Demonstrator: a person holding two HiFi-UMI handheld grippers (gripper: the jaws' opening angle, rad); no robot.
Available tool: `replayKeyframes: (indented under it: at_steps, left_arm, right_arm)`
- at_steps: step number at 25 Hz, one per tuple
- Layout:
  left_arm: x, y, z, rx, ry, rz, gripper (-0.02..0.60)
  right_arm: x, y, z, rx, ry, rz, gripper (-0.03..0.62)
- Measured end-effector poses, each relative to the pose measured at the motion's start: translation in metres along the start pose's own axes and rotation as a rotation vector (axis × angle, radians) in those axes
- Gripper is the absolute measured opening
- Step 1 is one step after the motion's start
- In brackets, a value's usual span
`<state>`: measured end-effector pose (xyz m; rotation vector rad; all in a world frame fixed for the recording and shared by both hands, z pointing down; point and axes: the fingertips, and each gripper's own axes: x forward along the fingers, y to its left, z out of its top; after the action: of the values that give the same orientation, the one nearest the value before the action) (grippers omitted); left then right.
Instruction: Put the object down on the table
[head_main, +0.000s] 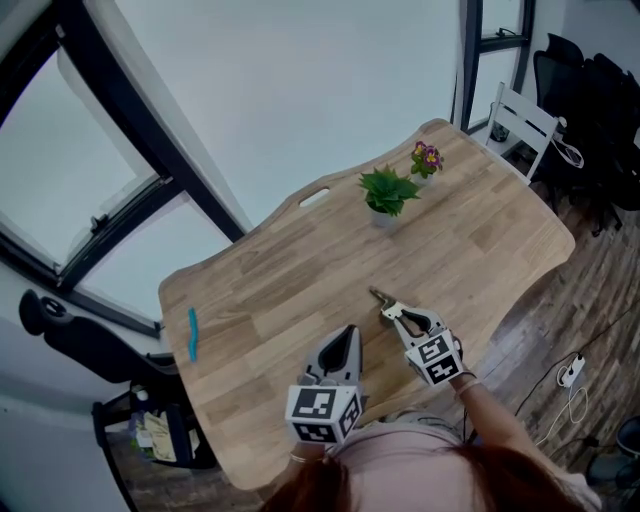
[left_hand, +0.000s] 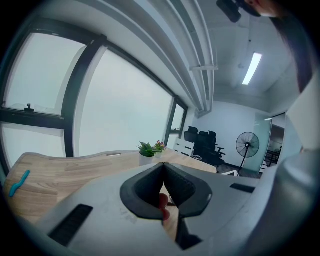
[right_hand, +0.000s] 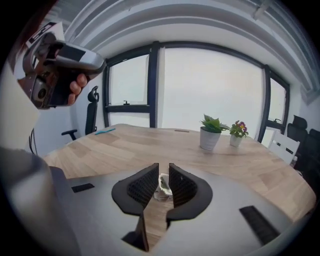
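Light wood is forming the top of the desk (head_main: 300, 290), and the person is holding both tools over its near edge. The right hand-held gripper (head_main: 388, 308) is pointing away and down at a slant, with its jaws standing a narrow way apart. In the right gripper view, a small pale object (right_hand: 163, 184) with greenish marks is showing in the gap between them. It appears to be lying on the desk just beyond the tips rather than being pinched. In the head view it is showing as a small dark shape just ahead of those tips, near the middle of the desk's near half.

The left hand-held gripper (head_main: 349, 333) is hovering just beside the right one, on its left and apart from the object. Its jaws are pressing together at the tips with nothing between them.

Toward the far side of the desk a green potted plant (head_main: 388, 192) is standing upright, and a small flowering pot (head_main: 427, 158) is standing near it, closer to the far corner. A blue item (head_main: 192, 333) is lying by the left edge, well apart from everything else. A white chair (head_main: 520, 120) is standing beyond the far corner, and large windows (head_main: 300, 80) are running along the far side.
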<state>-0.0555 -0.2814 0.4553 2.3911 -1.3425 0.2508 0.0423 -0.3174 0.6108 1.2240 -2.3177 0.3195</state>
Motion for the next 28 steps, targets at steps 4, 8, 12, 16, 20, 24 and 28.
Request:
replayKeyframes:
  at_steps: [4,8,12,16,20,24,28]
  left_arm:
    - [0.003,-0.010,0.002,0.011,-0.002,-0.016,0.002]
    - [0.006,-0.014,0.004,0.020,-0.007,-0.023,0.002]
    - [0.007,-0.013,0.010,0.023,-0.017,-0.018,0.002]
    - [0.005,-0.012,0.015,0.033,-0.026,-0.011,0.002]
    - [0.003,-0.013,0.020,0.056,-0.031,-0.009,0.002]
    - [0.005,-0.020,0.025,0.067,-0.037,-0.019,0.002]
    - [0.006,-0.027,0.030,0.081,-0.047,-0.035,0.002]
  right_arm:
    - [-0.017,-0.006,0.014,0.048,-0.051,-0.037,0.025]
    - [-0.031,-0.010,0.028,0.073,-0.094,-0.064,0.012]
    - [-0.044,-0.012,0.043,0.087,-0.132,-0.086,0.009]
    - [-0.060,-0.013,0.057,0.103,-0.176,-0.107,0.005]
    - [-0.078,-0.015,0.071,0.129,-0.224,-0.140,0.002]
    - [-0.101,-0.017,0.088,0.164,-0.283,-0.151,0.001]
    - [-0.120,-0.019,0.105,0.160,-0.332,-0.175,0.000]
